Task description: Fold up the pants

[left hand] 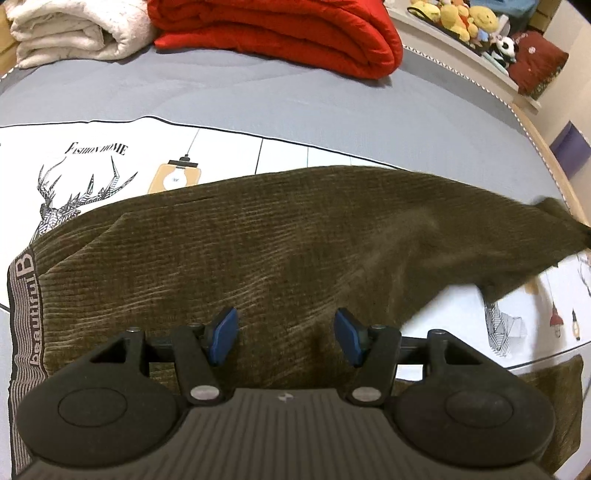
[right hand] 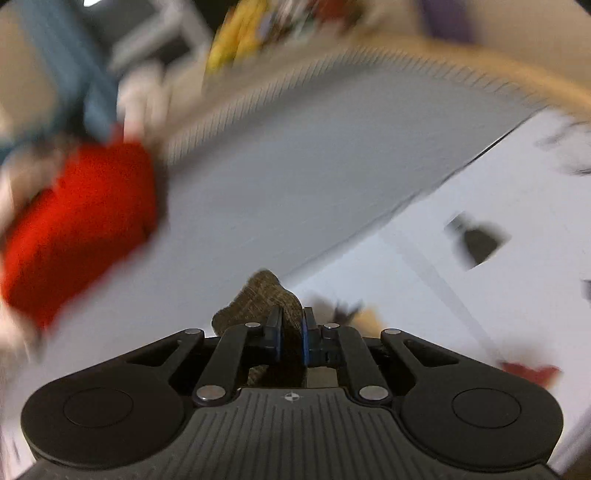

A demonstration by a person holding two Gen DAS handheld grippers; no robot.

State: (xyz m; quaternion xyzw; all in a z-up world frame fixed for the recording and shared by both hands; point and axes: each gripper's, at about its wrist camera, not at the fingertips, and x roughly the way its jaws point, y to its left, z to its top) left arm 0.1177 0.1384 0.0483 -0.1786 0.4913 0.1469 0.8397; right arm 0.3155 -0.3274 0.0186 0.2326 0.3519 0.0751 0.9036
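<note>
Olive-brown corduroy pants (left hand: 258, 251) lie spread across a bed cover (left hand: 221, 99) that is grey with a white printed panel showing a line-drawn deer head and a yellow hanging lamp. The grey striped waistband with white lettering sits at the left edge of the left wrist view, and one leg tapers away toward the right, its far end lifted off the cover. The left gripper (left hand: 286, 334) hangs above the middle of the pants with its blue pads (left hand: 225, 332) spread well apart and no cloth between them. In the right wrist view, which is heavily blurred, the right gripper (right hand: 291, 332) has its jaws pressed together on a bunched end of the same olive fabric (right hand: 258, 299), which sticks up beyond the fingertips. A folded red quilt (left hand: 280, 33) and a rolled white fleece blanket (left hand: 74, 29) rest at the far side of the bed, well apart from the pants. Plush toys (left hand: 465, 18) crowd a shelf beyond the bed's edge.
</note>
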